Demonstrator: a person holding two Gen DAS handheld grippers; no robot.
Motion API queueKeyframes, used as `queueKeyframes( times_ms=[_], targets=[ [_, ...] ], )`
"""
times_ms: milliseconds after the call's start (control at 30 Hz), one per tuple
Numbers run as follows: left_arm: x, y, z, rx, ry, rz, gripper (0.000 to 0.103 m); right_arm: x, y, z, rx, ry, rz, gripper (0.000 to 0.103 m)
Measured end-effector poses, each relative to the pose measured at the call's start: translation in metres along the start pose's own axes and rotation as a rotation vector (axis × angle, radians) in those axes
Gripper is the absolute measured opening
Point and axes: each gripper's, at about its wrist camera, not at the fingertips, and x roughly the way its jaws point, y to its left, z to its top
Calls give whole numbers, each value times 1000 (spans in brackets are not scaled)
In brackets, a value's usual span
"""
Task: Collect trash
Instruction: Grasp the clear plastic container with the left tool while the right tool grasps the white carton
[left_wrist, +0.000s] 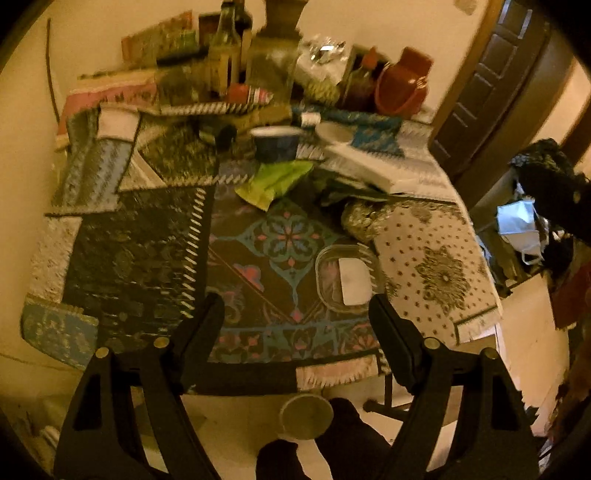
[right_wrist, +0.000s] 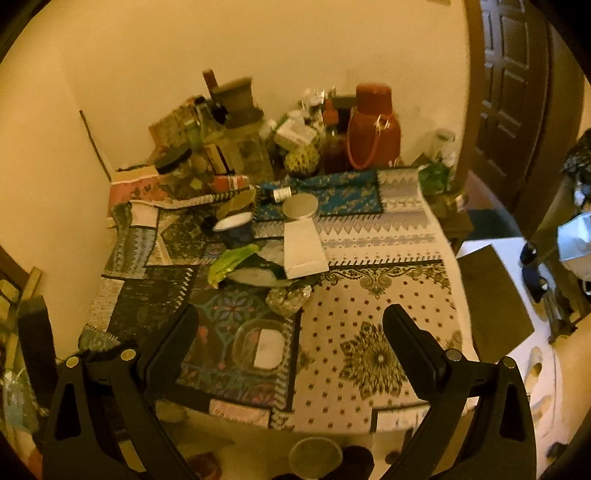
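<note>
A table covered in patchwork cloths (left_wrist: 140, 251) (right_wrist: 369, 295) holds loose litter. A green wrapper (left_wrist: 275, 182) (right_wrist: 231, 260) lies mid-table beside a blue paper cup (left_wrist: 275, 142) (right_wrist: 234, 225). A crumpled clear bag (left_wrist: 360, 218) (right_wrist: 288, 301) lies in front of a white envelope (left_wrist: 365, 168) (right_wrist: 303, 247). A clear plastic container with a white label (left_wrist: 347, 277) (right_wrist: 264, 347) sits near the front edge. My left gripper (left_wrist: 295, 310) is open and empty above the front edge, left of the container. My right gripper (right_wrist: 290, 321) is open and empty, hovering over the container.
Bottles, jars and a red thermos jug (left_wrist: 402, 83) (right_wrist: 373, 129) crowd the back of the table against the wall. A dark door (left_wrist: 487, 74) (right_wrist: 509, 96) stands at the right. A round bin (left_wrist: 306, 415) (right_wrist: 316, 456) sits on the floor below the table's front edge.
</note>
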Motion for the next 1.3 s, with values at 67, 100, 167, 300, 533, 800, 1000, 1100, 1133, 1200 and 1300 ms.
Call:
queueKeyframes(
  times_ms=[67, 100, 167, 300, 533, 800, 1000, 1100, 1133, 1200, 1300],
  targets=[
    [20, -2, 5, -18, 21, 9, 74, 20, -9, 12, 6, 28, 14, 99],
    [28, -2, 7, -25, 31, 13, 72, 29, -13, 17, 9, 40, 17, 99],
    [45, -3, 11, -46, 56, 17, 63, 48, -20, 25, 12, 66, 24, 99],
    [82, -2, 14, -106, 116, 9, 47, 86, -26, 36, 0, 120, 44, 94],
    [105, -7, 13, -153, 141, -10, 32, 133, -13, 40, -99, 174, 43, 77],
    [108, -11, 15, -169, 134, 18, 24, 159, -6, 38, -192, 187, 9, 58],
    [111, -15, 13, -144, 155, -10, 1, 159, -1, 35, -223, 161, -20, 49],
    [114, -17, 16, -128, 162, -10, 1, 152, 1, 35, -224, 142, -26, 49],
    [113, -17, 16, -129, 161, -11, 0, 148, 2, 34, -224, 132, -30, 49],
    [108, -15, 16, -132, 147, -18, 0, 140, 4, 34, -224, 109, -36, 49],
    [93, -11, 15, -126, 119, -24, 0, 126, 6, 33, -212, 79, -46, 48]
  ],
)
